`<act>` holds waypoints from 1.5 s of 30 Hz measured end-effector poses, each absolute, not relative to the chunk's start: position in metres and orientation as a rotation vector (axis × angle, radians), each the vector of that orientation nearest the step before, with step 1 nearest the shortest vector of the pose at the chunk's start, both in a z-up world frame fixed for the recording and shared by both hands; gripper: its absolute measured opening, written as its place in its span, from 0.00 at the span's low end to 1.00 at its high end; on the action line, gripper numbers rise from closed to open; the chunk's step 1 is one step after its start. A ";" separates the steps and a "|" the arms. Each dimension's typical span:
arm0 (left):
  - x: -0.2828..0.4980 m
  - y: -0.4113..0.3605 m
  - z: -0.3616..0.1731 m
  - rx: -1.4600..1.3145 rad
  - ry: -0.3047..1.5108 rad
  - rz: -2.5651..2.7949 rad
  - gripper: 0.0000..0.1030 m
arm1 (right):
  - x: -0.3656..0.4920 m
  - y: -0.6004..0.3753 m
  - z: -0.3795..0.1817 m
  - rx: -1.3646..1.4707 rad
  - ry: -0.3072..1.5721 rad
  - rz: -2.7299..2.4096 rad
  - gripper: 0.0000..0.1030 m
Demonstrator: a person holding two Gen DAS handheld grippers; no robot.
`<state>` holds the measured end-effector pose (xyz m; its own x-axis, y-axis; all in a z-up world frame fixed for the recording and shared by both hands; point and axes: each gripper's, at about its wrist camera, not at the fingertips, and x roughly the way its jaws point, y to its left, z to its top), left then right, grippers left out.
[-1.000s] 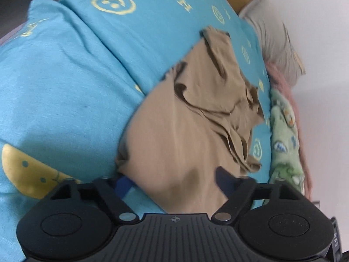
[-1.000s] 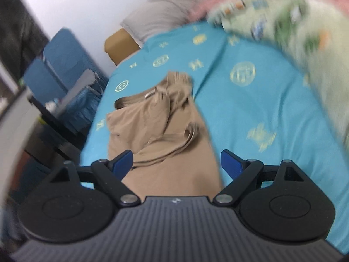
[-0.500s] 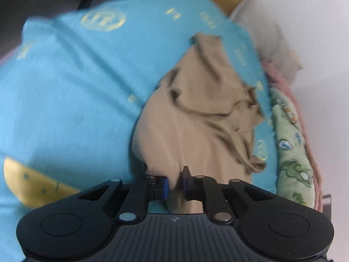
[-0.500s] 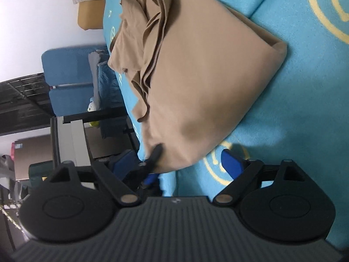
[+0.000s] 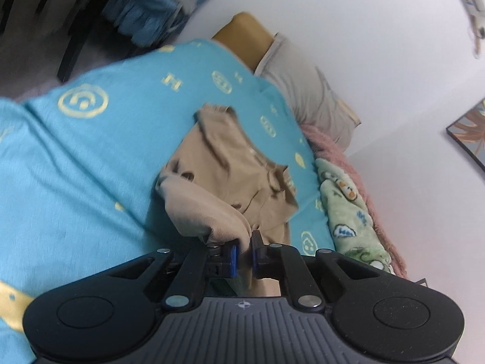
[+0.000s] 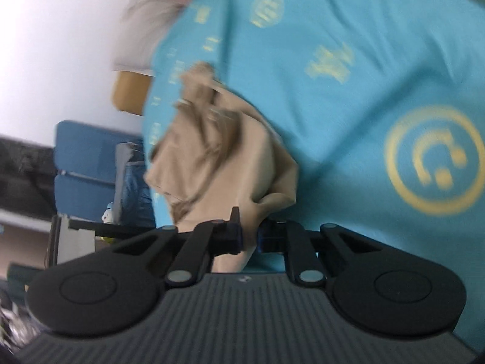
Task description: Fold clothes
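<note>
Here both tools are clenched on the near hem of the tan shirt: left tool (image 5: 245,253), right tool (image 6: 249,238). The shirt (image 5: 233,166) stretches lengthwise away from them across the blue bed (image 5: 75,166), collar farthest, so I judge the hem goes forward.

You get soft, even indoor light in both views, with no glare and only a faint shadow under the tan garment (image 5: 230,182). Your right wrist view is smeared by motion blur across the blue bedsheet (image 6: 363,75), and fisheye bending curves both frames' edges.
</note>
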<state>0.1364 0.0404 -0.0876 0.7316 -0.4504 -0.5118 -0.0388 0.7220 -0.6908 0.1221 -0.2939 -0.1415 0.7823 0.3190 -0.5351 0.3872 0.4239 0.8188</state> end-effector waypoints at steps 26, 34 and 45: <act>-0.078 0.081 0.005 -0.852 0.770 -0.288 0.08 | -0.068 -0.299 -0.040 1.091 0.660 0.054 0.11; 0.031 0.055 0.022 -0.718 0.769 -0.245 0.09 | 0.016 -0.304 -0.031 1.099 0.632 -0.005 0.11; 0.187 0.016 -0.037 -0.484 0.843 -0.131 0.09 | 0.170 -0.302 -0.073 1.077 0.715 -0.100 0.12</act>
